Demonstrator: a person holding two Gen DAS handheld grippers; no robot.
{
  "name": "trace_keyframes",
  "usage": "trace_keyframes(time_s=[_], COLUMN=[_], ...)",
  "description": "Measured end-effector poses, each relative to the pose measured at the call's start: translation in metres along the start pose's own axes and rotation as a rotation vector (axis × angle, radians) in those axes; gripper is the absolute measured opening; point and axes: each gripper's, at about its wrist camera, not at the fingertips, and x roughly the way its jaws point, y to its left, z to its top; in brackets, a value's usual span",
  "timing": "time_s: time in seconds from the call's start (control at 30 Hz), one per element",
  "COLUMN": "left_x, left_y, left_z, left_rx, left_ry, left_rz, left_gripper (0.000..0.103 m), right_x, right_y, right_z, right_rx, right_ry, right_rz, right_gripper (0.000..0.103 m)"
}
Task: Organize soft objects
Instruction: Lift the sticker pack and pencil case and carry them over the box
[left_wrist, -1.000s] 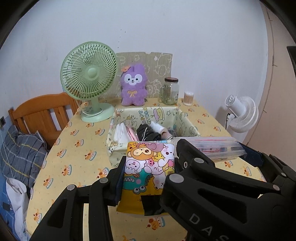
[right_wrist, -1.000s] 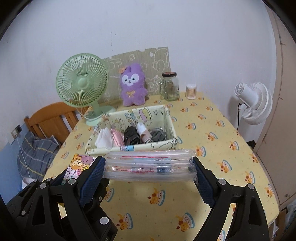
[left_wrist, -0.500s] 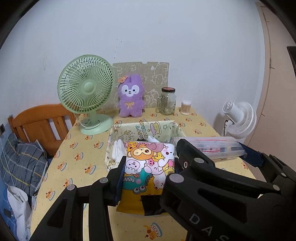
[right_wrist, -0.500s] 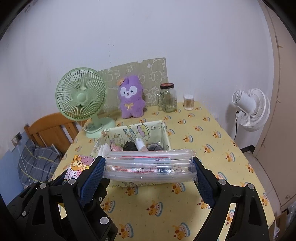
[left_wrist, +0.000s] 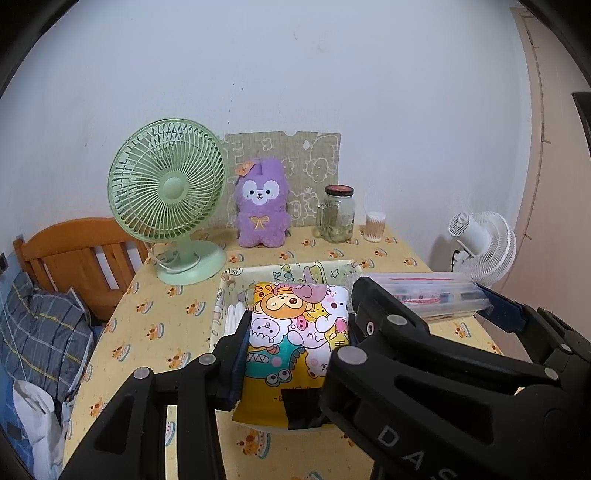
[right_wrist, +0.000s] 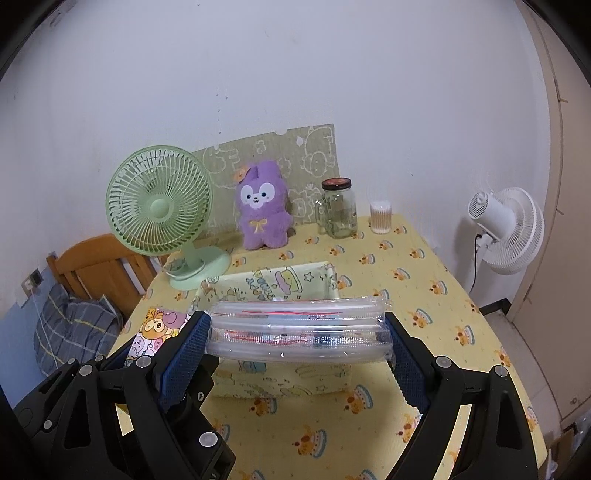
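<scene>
My left gripper (left_wrist: 297, 328) is shut on a colourful cartoon-print pack (left_wrist: 295, 332), held above the table in front of the fabric storage box (left_wrist: 288, 271). To its right, my right gripper (right_wrist: 295, 332) is shut on a clear plastic pack (right_wrist: 295, 328) with red markings, its blue pads pressing both ends. That clear pack (left_wrist: 417, 297) also shows at the right of the left wrist view, and the cartoon pack (right_wrist: 155, 332) at the left of the right wrist view. The box (right_wrist: 273, 284) sits behind and below both packs, its contents mostly hidden.
A green desk fan (left_wrist: 170, 195), a purple plush rabbit (left_wrist: 260, 206), a glass jar (left_wrist: 338, 214) and a cotton-swab tub (left_wrist: 375, 226) stand along the back of the yellow table (right_wrist: 424, 280). A white fan (right_wrist: 506, 229) stands to the right, a wooden chair (left_wrist: 77, 251) to the left.
Both grippers have risen and drawn back with their packs still held. The box and the items at the back look smaller and lower, and the packs cover more of the box's contents.
</scene>
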Motion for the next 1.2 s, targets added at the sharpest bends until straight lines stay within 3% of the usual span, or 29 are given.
trace_keyframes(time_s=[0.8, 1.2], left_x=[0.057, 0.100], left_y=[0.009, 0.012], left_z=[0.024, 0.023], left_rx=[-0.006, -0.038], left_ry=[0.000, 0.056], left_rz=[-0.021, -0.020], left_gripper=[0.047, 0.048], right_x=[0.055, 0.104], right_y=[0.002, -0.007], right_z=[0.026, 0.029], right_rx=[-0.014, -0.018], right_ry=[-0.001, 0.053], right_rz=[-0.020, -0.020], right_gripper=[0.092, 0.092])
